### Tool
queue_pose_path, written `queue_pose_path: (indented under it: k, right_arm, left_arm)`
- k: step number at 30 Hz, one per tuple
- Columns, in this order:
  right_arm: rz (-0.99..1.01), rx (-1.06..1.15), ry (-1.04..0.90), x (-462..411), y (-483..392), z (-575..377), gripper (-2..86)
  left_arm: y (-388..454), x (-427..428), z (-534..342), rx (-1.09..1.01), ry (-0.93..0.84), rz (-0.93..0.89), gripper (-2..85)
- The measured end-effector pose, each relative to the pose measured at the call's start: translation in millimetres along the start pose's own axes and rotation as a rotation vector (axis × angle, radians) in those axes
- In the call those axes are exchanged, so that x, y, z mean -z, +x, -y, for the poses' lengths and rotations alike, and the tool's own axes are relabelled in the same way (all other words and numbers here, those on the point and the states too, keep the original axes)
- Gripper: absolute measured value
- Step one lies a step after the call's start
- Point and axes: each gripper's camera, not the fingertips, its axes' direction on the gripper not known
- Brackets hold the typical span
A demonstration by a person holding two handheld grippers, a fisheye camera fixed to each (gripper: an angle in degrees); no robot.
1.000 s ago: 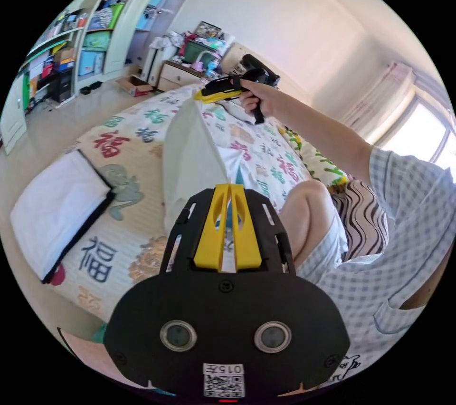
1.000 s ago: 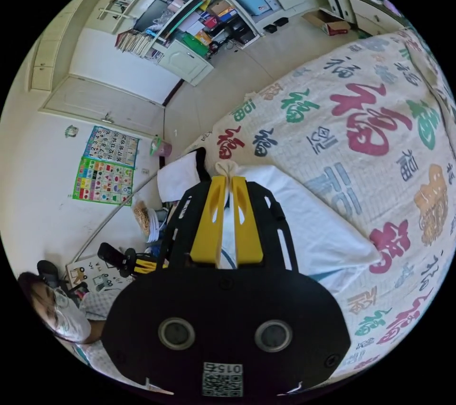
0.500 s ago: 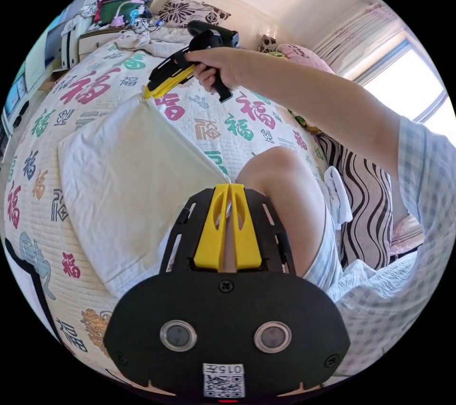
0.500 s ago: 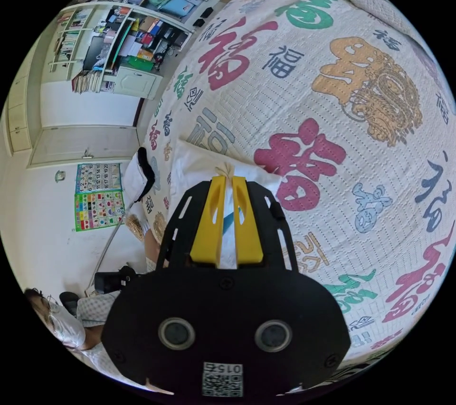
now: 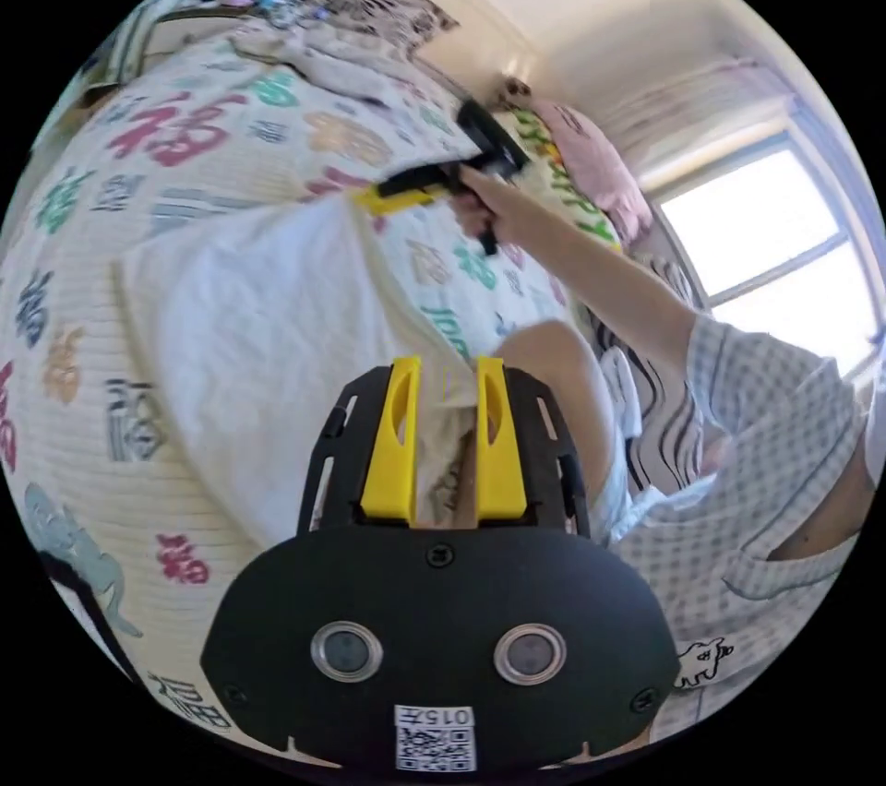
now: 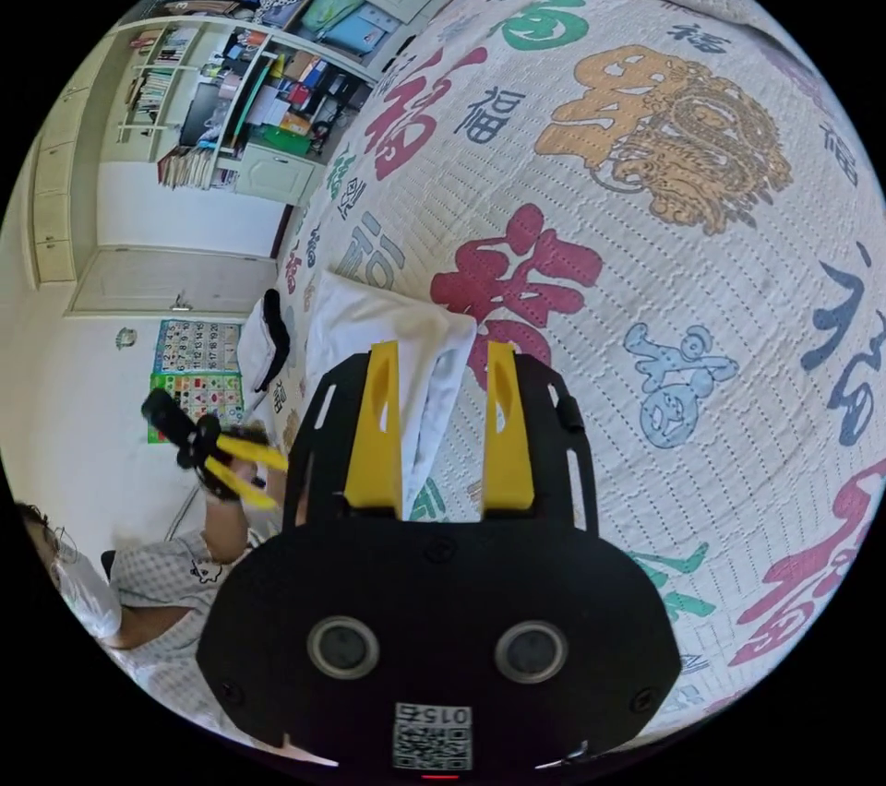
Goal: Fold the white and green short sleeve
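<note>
The white short sleeve (image 5: 258, 334) lies folded on the printed bedspread (image 5: 83, 205). My left gripper (image 5: 446, 364) is open, and the garment's near edge sits loosely between its spread jaws. A hand holds my right gripper (image 5: 388, 197) at the garment's far corner. In the right gripper view, my right gripper (image 6: 443, 350) is open with a corner of the white short sleeve (image 6: 406, 343) lying between its jaws, not pinched. The left gripper (image 6: 245, 472) shows at the lower left with its yellow jaws apart, held in a hand.
The person sits at the bed's edge, a knee (image 5: 544, 362) close to the garment. Pillows (image 5: 591, 168) lie by the window. Another folded white and black garment (image 6: 263, 343) rests near the bedspread's (image 6: 664, 177) edge. Cluttered shelves (image 6: 231, 94) line the far wall.
Both grippers have opened and let go of the short sleeve. It was held up by two corners and now lies folded flat on the bed.
</note>
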Motion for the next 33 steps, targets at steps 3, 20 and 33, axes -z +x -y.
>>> queue_pose_path:
  k: [3, 20, 33]
  right_arm:
    - [0.073, 0.003, -0.009, -0.2, 4.3, -1.9, 13.1]
    - [0.223, 0.114, 0.123, 22.1, -27.0, 2.0, 4.7]
    - [-0.080, 0.569, -0.160, -24.6, -132.4, -138.5, 9.1]
  left_arm:
    - [-62.0, 40.4, 7.8, 0.203, 0.170, 0.253, 11.8]
    - [-143.2, 79.5, 40.5, 0.285, 0.365, 0.104, 0.4]
    - [-23.4, 28.8, -26.6, -0.118, 0.070, 0.333, 7.8]
